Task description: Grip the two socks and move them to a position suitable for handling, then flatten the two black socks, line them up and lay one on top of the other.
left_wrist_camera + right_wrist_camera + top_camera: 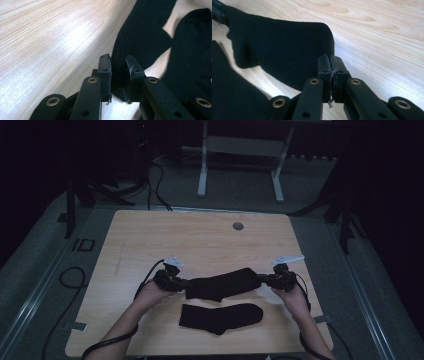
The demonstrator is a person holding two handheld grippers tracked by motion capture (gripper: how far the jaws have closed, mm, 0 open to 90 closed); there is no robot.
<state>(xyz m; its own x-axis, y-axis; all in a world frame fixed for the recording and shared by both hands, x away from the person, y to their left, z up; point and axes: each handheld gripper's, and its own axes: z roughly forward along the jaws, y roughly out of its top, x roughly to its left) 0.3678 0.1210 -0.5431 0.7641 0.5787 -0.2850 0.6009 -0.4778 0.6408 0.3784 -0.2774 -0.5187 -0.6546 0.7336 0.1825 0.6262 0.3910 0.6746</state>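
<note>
High view, near to far: 1 flat black knitted sock (221,316) lies near the table's front edge; beyond it, a second black knitted sock (223,284) hangs stretched between left gripper (186,283) and right gripper (260,278), both clamped on its ends, over the light wooden table (200,235).

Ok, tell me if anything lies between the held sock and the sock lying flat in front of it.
Nothing visible does. The held sock is stretched between the left tongs and right tongs, and just bare table separates it from the flat sock nearer the person.
</note>
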